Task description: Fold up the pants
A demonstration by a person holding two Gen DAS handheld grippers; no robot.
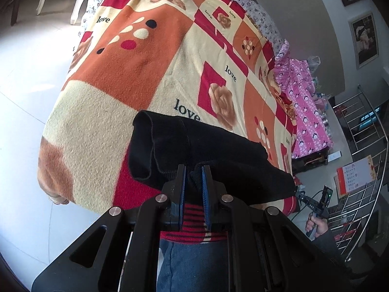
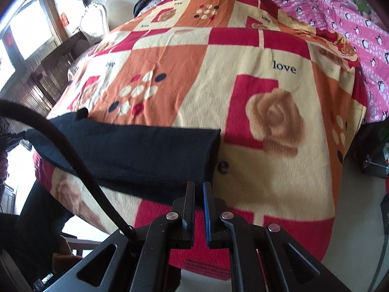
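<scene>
The black pants (image 1: 194,143) hang as a folded band over the near edge of a bed covered by a red, orange and cream "love" blanket (image 1: 136,73). My left gripper (image 1: 194,170) is shut on a bunched end of the pants, with black fabric pinched between its pads. In the right wrist view the pants (image 2: 136,150) stretch leftward across the blanket (image 2: 218,73). My right gripper (image 2: 198,185) is shut on their near right corner. A hand holds the right gripper (image 1: 313,202), seen at the pants' far end in the left wrist view.
A pink penguin-print quilt (image 1: 304,102) (image 2: 359,31) lies along the bed's right side. A steel rack (image 1: 364,146) stands right of the bed. White tiled floor (image 1: 24,73) lies to the left. A black cable (image 2: 73,150) crosses in front of the pants. The person's jeans (image 1: 194,262) are below.
</scene>
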